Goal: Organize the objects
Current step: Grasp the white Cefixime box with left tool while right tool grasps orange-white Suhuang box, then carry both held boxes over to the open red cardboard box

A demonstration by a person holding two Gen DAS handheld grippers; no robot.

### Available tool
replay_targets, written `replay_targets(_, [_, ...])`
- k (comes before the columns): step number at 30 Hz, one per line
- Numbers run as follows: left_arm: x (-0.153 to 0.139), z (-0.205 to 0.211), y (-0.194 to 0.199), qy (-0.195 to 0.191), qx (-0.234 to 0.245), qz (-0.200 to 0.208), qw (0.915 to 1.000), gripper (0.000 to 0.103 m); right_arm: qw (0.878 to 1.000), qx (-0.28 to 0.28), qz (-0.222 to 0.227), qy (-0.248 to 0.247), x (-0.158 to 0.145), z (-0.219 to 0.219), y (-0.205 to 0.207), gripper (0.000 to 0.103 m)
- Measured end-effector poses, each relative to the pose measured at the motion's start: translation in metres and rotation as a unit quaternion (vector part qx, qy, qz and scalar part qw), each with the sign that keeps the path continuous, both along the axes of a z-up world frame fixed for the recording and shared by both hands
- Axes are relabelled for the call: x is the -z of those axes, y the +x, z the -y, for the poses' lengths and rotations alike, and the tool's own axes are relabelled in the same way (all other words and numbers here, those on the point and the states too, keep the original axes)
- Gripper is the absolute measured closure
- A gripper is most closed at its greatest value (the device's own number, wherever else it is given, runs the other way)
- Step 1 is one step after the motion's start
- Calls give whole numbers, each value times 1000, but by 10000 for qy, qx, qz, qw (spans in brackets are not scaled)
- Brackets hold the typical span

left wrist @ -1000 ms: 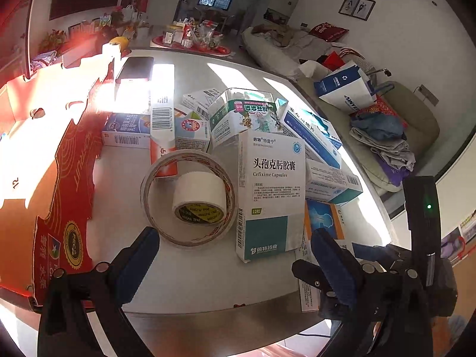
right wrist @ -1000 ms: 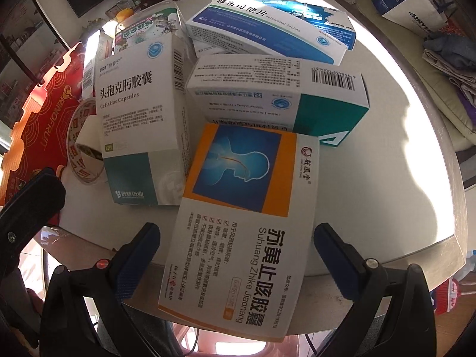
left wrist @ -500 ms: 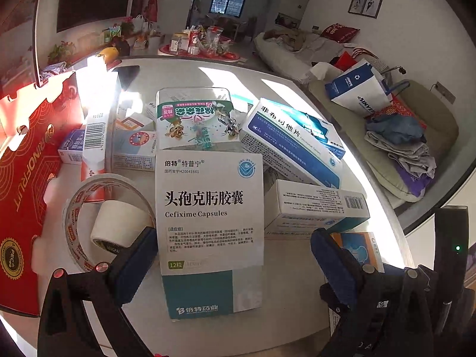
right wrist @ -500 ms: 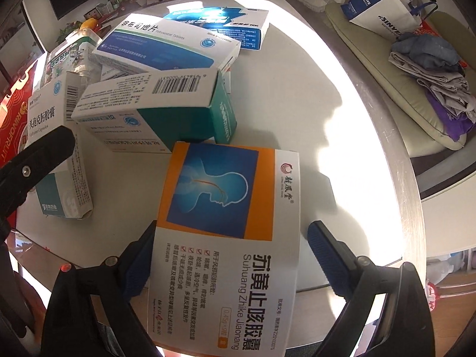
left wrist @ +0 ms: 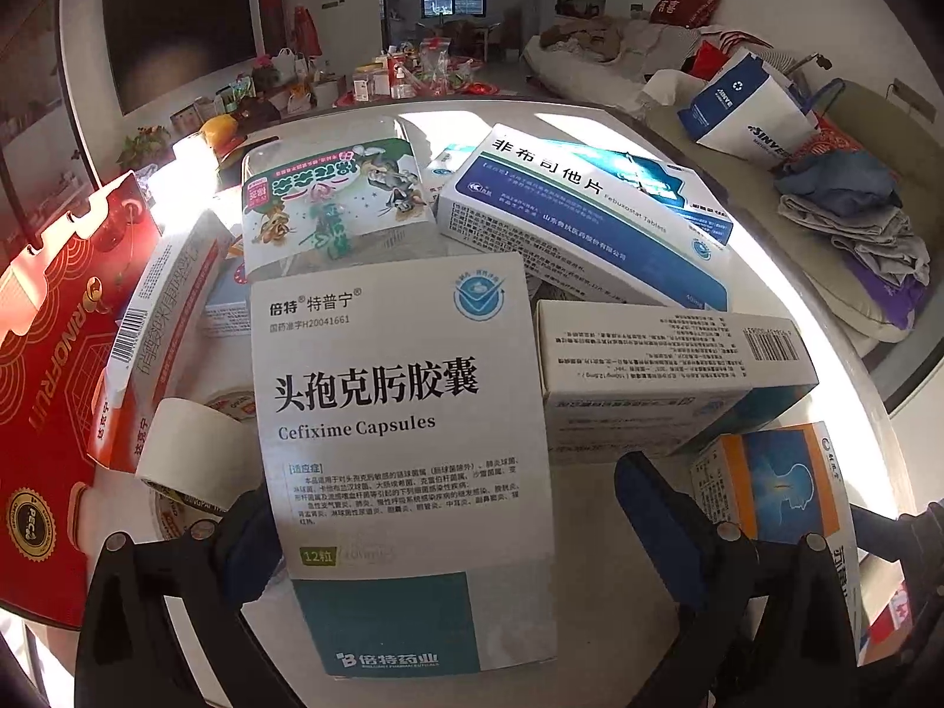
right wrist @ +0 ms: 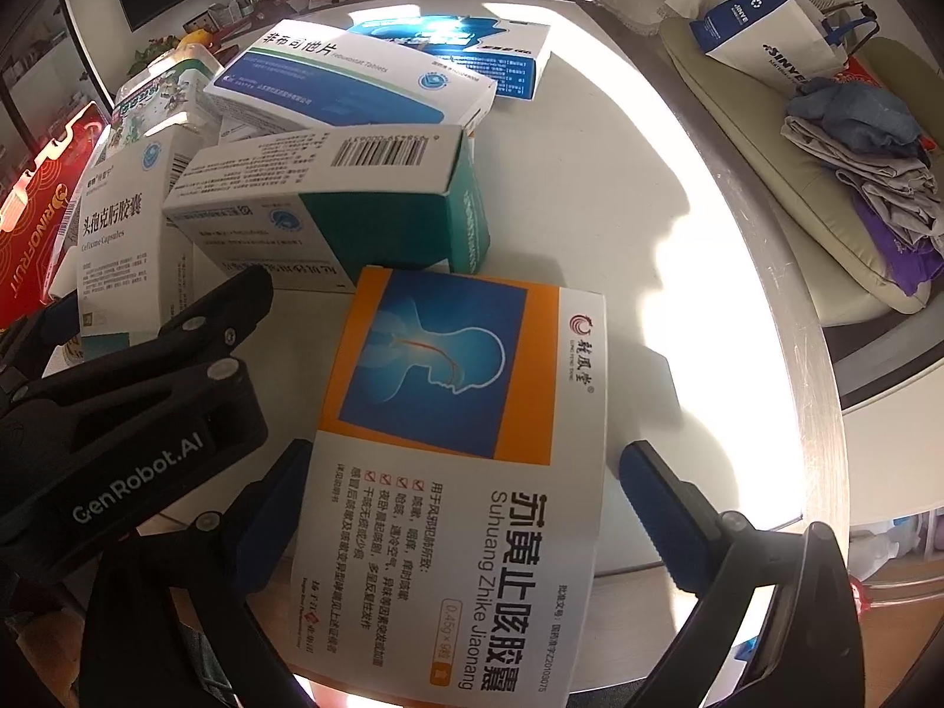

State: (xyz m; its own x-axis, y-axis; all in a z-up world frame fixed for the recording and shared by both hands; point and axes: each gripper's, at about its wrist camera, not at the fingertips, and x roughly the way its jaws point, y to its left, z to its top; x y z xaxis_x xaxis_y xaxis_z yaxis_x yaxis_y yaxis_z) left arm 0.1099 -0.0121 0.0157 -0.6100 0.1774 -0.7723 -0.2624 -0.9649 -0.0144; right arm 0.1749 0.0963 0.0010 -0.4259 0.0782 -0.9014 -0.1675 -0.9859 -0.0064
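Several medicine boxes lie on a white round table [right wrist: 619,189]. My left gripper [left wrist: 448,525] is open around the near end of the white and teal Cefixime Capsules box [left wrist: 401,448]; the left pad touches its edge, the right pad stands apart. My right gripper [right wrist: 466,501] is open and straddles the orange and blue Suhuang Zhike box [right wrist: 466,413], which overhangs the table's near edge. That box also shows in the left wrist view [left wrist: 779,484]. The left gripper body [right wrist: 130,413] is close to its left.
A white and teal box [left wrist: 666,366] and a blue Febuxostat box [left wrist: 584,218] lie behind. Tape rolls [left wrist: 194,454] and a red carton [left wrist: 53,366] are at the left. A green cartoon box [left wrist: 330,200] sits further back. A sofa with clothes [right wrist: 855,165] is at the right.
Both grippers have moved forward over their boxes. The Cefixime box now fills the left view, and the left gripper has come close beside the orange box.
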Motion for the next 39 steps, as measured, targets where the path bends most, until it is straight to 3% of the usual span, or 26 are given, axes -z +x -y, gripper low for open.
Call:
replay_targets(3, [-3,7,1,217,185,-62,9996,13,10000,-46,-55,-56,-3,3,4,24])
replay_targets(5, [-7,17,0,711,328,27,9969,27,9997,-53,-126,-208,-4,-1,15,25])
replay_targets(7, [-12,33,-1,1403,446,184,9889,27,9991,-46,-191,-383,-7,-1,17,25])
replay_targets(8, [-16,40,1,1567,463,100,9865,27,9990,-45,-202,-401,-10,3,18,25])
replay_targets(12, [-39,51,11,1784,716,-266,9810,27,9982,-29,-270,-533,-12,1,19,25])
replay_targets(16, [-54,72,11,2147,835,-221,9729,27,9966,22,-332,-749,-14,-1,18,25])
replay_targets(18, [-58,89,7,2563,852,20,9628,27,9944,47,-401,-979,-15,-4,20,25])
replay_targets(21, [-61,112,2,3249,834,406,9412,27,9884,38,-570,-1404,-19,-7,28,25])
replay_targets(26, [-66,144,9,3914,641,642,9157,27,9813,-289,-833,-1713,-32,9,33,24])
replay_targets(28, [-68,152,16,3943,542,637,9152,27,9771,-467,-859,-1892,-35,24,36,24])
replay_targets(30, [-70,157,23,3811,438,582,9216,27,9745,-628,-848,-1981,-35,38,38,24])
replay_targets(35, [-70,163,34,3743,382,518,9251,27,9728,-881,-663,-2035,-29,63,33,24])
replay_targets(39, [-67,158,37,3430,282,475,9377,27,9735,-920,-634,-1995,-29,69,35,24])
